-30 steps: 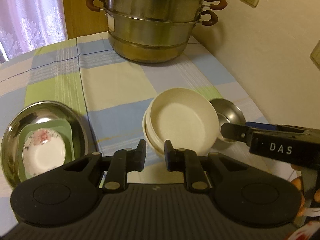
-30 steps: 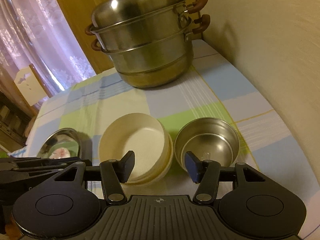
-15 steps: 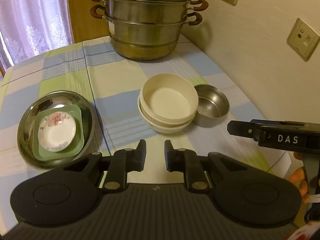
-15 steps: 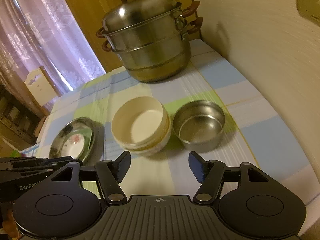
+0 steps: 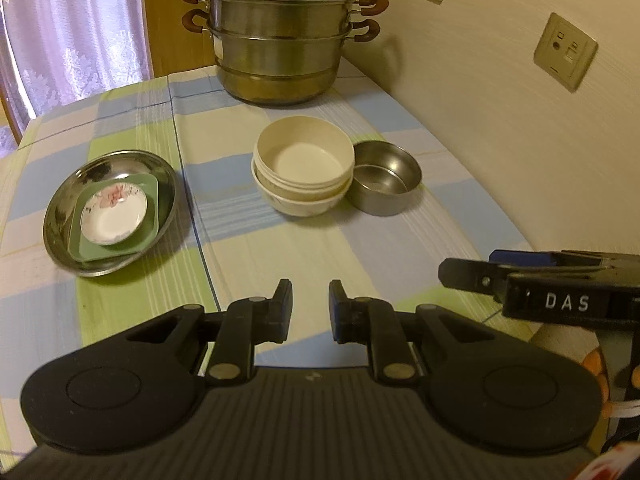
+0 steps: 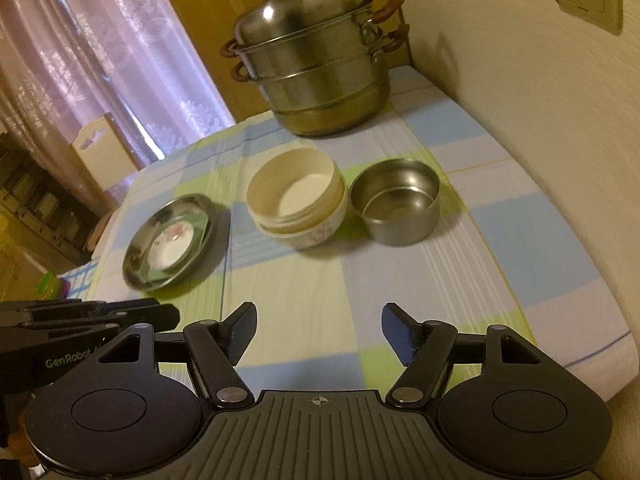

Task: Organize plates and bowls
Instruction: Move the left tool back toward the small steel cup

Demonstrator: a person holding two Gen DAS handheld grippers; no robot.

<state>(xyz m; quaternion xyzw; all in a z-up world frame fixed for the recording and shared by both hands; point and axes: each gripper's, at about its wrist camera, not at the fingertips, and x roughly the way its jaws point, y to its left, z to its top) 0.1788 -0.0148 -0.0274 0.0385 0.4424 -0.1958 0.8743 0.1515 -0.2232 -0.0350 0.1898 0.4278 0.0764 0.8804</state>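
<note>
- Black jaws of the left gripper (image 5: 310, 308) are seen w/ a narrow gap, nothing between them; held above the near part of the worktop (image 5: 304, 256).
- Right gripper (image 6: 319, 332): jaws spread wide and opening, nothing between them; also held over the near worktop, clear of all dishes.
- Checked cloth (blue/green/cream) is laid over the worktop.
- Stacked cream bowls (image 5: 303, 170) are set mid-worktop, nested, a floral-print bowl at the bottom.
- Steel bowl (image 5: 386, 178) is placed just beside the stack on its right, looks to be touching it.
- Steel plate (image 5: 60, 216) is set well to the left, apart from the bowls; a green square dish (image 5: 150, 216) lies in it, w/ a small floral plate (image 5: 114, 216) on top.
- Steamer pot (image 5: 282, 36), lidded, two tiers, is stood at the far end by the wall.
</note>
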